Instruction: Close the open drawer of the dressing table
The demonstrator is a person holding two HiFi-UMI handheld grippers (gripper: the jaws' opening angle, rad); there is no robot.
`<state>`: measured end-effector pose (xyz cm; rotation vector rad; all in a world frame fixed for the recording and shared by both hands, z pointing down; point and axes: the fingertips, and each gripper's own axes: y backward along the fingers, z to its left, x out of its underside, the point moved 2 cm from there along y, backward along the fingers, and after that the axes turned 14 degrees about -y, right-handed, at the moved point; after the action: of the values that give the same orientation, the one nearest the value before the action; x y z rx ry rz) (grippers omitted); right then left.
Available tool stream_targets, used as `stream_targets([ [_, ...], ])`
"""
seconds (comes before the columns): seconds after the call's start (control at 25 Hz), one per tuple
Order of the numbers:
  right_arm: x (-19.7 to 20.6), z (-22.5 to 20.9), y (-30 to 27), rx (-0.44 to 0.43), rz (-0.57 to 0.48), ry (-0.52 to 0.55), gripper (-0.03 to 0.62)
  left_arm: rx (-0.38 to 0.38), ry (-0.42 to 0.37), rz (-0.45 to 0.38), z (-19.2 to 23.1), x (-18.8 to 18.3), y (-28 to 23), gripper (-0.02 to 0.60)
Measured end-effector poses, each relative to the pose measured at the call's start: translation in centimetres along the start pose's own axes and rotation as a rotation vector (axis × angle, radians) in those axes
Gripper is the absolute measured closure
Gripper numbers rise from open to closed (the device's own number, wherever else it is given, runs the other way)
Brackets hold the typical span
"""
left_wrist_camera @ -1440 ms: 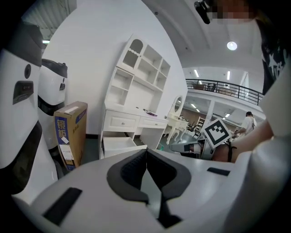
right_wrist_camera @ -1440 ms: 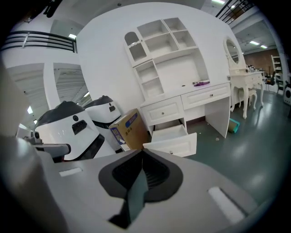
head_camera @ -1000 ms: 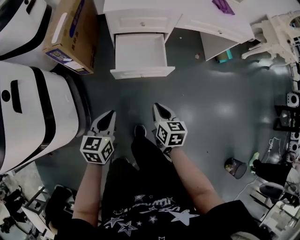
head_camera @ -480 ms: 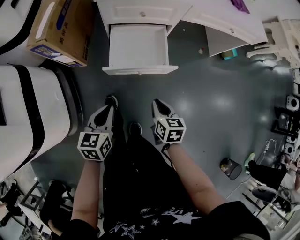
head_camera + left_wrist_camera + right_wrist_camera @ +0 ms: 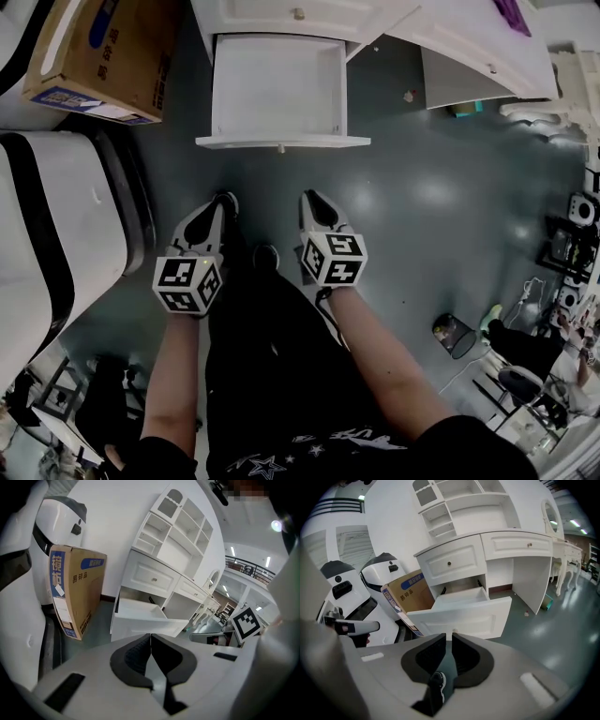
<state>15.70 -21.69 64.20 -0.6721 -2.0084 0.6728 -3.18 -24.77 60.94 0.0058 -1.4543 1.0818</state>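
Observation:
The white dressing table stands at the top of the head view. Its lower drawer is pulled far out and is empty, with a small knob on the front panel. My left gripper and right gripper hover side by side over the dark floor. Both stop short of the drawer front and touch nothing. The left gripper view shows the left gripper shut and empty, the drawer ahead of it. In the right gripper view the right gripper is shut and empty, facing the drawer front.
A cardboard box stands left of the drawer, and below it a large white-and-black machine body. The person's shoe shows between the grippers. A small black bin and white chair legs are at the right.
Both grippers have sunk and come nearer the drawer, which now looks larger and higher in the head view. The jaws look the same as before.

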Motion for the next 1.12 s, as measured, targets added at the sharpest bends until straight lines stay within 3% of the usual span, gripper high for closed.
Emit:
stream_targets([
  [0.56,0.4,-1.5,-9.3,0.137,0.057,-0.087,0.503,0.024,0.015,0.093,5.2,1.8,-5.9,0.572],
  [0.72,0.8,-1.6,-11.9,0.164,0.072,-0.101,0.486,0.056,-0.014,0.14,6.2,3.0,-7.2,0.572],
  [0.88,-0.4,-1.6,-14.0,0.176,0.03,-0.091,0.48,0.075,-0.027,0.183,7.4,3.9,-8.1,0.572],
  [1.12,-1.5,-1.8,-14.8,0.209,-0.001,-0.038,0.473,0.094,0.018,0.197,8.5,3.4,-9.4,0.572],
])
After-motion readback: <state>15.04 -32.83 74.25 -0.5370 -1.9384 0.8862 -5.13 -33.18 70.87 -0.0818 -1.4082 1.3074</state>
